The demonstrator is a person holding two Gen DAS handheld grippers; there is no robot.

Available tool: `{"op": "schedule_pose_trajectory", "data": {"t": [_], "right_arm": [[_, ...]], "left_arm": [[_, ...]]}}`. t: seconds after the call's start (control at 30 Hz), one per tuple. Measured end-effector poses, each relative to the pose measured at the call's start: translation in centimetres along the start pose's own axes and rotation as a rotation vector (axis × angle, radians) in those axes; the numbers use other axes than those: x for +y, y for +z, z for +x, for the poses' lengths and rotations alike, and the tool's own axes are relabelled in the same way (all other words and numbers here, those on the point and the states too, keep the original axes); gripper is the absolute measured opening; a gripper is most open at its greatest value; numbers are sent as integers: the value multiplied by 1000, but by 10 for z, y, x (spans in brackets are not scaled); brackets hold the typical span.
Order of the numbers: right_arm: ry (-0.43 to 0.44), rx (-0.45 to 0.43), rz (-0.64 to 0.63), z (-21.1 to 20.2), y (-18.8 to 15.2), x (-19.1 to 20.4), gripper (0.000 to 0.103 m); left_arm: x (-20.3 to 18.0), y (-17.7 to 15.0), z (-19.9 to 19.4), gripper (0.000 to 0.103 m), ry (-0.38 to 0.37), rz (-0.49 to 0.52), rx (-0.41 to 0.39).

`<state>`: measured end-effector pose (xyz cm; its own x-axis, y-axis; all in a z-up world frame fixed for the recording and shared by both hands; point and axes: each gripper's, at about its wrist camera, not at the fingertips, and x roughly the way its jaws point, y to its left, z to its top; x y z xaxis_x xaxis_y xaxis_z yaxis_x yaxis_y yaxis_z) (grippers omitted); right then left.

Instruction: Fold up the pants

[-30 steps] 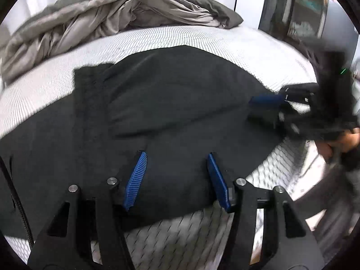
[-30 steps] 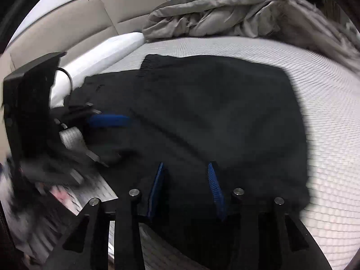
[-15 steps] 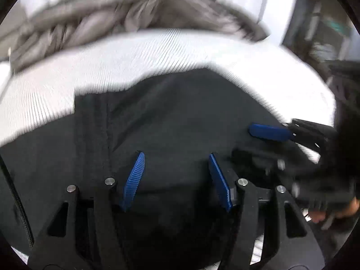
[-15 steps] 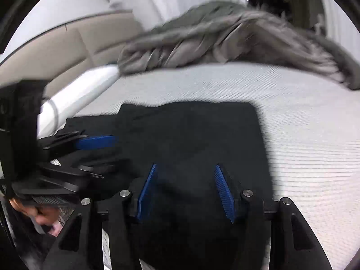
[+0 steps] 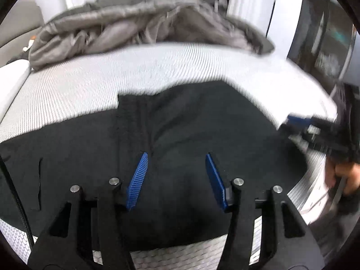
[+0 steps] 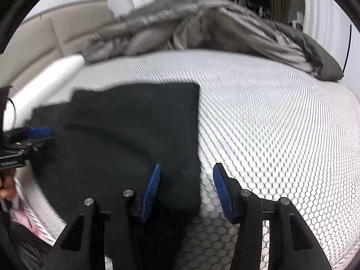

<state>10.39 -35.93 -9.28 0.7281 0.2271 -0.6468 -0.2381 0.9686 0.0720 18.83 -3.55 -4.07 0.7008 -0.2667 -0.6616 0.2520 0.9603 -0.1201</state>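
The bed [image 6: 270,117], covered in a white honeycomb-patterned sheet, is filling both wrist views and stretching away ahead of both grippers. A crumpled grey duvet [image 5: 139,24] is lying at its far end, well beyond either gripper's reach.

The black pants [image 5: 191,130] are lying flat on the sheet directly in front of and beneath the left gripper [image 5: 176,180]. Their waistband edge is running away ahead of that gripper's left finger, and more dark cloth is spreading out to its left. In the right wrist view the pants [image 6: 126,135] are lying ahead and to the left, with a straight folded edge running toward the camera and passing just inside the left finger of the right gripper [image 6: 186,191]; bare sheet is showing under its right finger.

The left gripper's jaws are standing apart, having just been closing a little, with cloth lying below the gap and neither blue pad pressing on it. The right gripper's jaws are likewise standing apart, also having just been closing slightly, straddling the pants' edge without clamping it.

A hand [image 5: 344,175] is gripping the right gripper's handle at the right edge of the left wrist view, blurred.
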Motion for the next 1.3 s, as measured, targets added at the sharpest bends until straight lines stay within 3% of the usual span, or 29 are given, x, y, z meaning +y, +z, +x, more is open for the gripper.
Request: {"op": "schedule_pose_trajectory", "data": {"t": [0.07, 0.17, 0.27, 0.33, 0.4, 0.47, 0.57, 0.6, 0.67, 0.77, 0.8, 0.87, 0.97, 1.03, 1.17, 1.3], "right_arm": [[34, -14, -23, -5, 14, 16, 53], [108, 12, -60, 5, 33, 36, 67], [161, 48, 18, 49, 49, 38, 68], [156, 126, 33, 81, 46, 41, 67], [121, 200, -94, 102, 40, 49, 61], [65, 194, -180, 102, 40, 44, 60], [-123, 195, -161, 96, 43, 13, 61], [-142, 194, -138, 97, 44, 5, 61], [-47, 201, -82, 93, 46, -7, 55], [-88, 105, -100, 73, 66, 3, 54], [-77, 81, -95, 70, 71, 6, 54], [25, 45, -72, 69, 84, 26, 54], [48, 98, -93, 93, 90, 57, 54], [60, 144, -122, 117, 88, 77, 54], [-63, 193, -229, 144, 78, 80, 54], [-212, 173, -134, 128, 75, 23, 55]], "left_arm": [[-9, 18, 1, 52, -32, -9, -28], [-19, 40, 26, 62, -6, 36, 1], [-12, 38, 72, 66, -3, 23, 98], [-4, 27, 96, 62, 3, 25, 169], [1, 24, 94, 58, -7, 51, 137], [4, 23, 90, 53, -8, 90, 140], [14, 18, 84, 51, -23, 75, 148], [14, 17, 81, 51, -16, 77, 162], [12, 23, 73, 51, 33, 101, 191], [16, 46, 51, 54, -38, 58, 113], [19, 56, 51, 61, -58, 26, 88], [24, 69, 63, 62, -53, -25, 84], [22, 65, 95, 62, -53, 7, 162], [21, 58, 115, 61, 17, 91, 198], [33, 50, 108, 49, -27, 96, 170], [53, 47, 95, 47, -29, 41, 176]]}}
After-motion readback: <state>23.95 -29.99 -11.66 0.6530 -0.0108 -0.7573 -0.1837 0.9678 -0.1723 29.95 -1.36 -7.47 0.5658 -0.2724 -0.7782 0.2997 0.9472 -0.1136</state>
